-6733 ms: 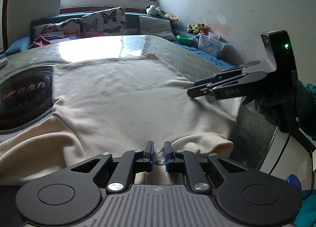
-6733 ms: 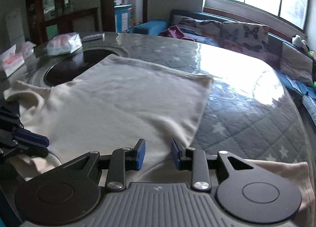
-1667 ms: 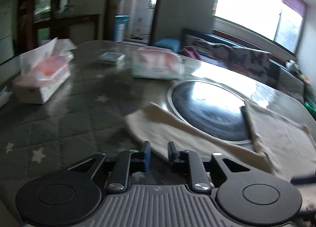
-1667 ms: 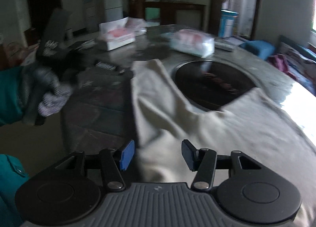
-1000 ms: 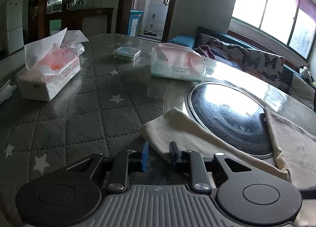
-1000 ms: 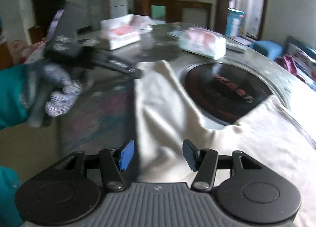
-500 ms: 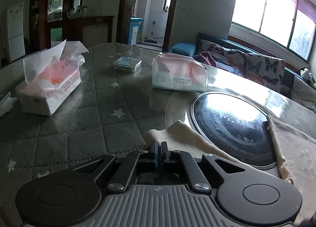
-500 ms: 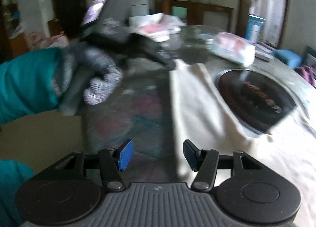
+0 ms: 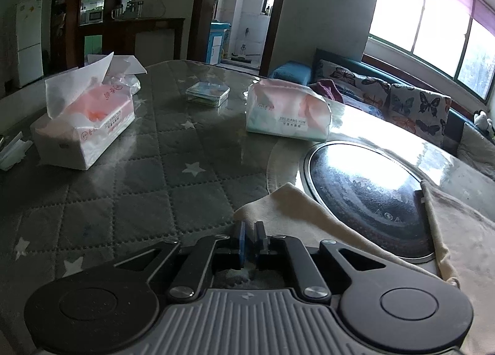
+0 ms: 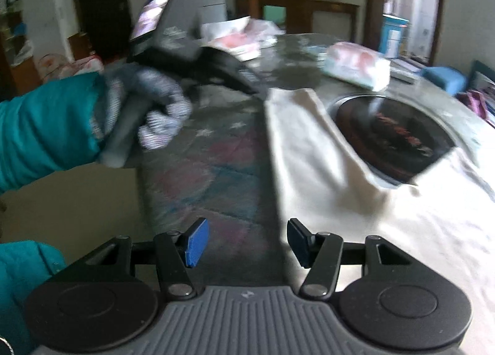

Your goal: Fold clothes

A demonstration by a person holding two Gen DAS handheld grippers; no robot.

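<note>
The counter, round and covered in a grey quilted star-print cloth under a glossy sheet, carries the whole scene, with a dark round inset plate near its middle. Across it lies the cream garment, its body spread toward the right of both views and one long sleeve stretched out along the near rim of the plate toward the counter's edge.

The step in hand looks like the sleeve fold. The left gripper sits right at the sleeve's cuff end; its fingers have just been opening a little and now stand narrow, with cream cloth showing in the slim gap between them. Whether the pads truly pinch that cloth cannot be told. The right gripper hovers over the counter beside the garment's edge, fingers moderately wide with nothing between them.

The next move probably calls for a firm pinch on the cuff, then a lift and a carry across onto the body, with the right gripper pinning or taking the shoulder.

The fabric looks soft, thick and matte, lying mostly flat with a few shallow wrinkles. Two tissue packs and a small clear box stand well apart beyond it.
</note>
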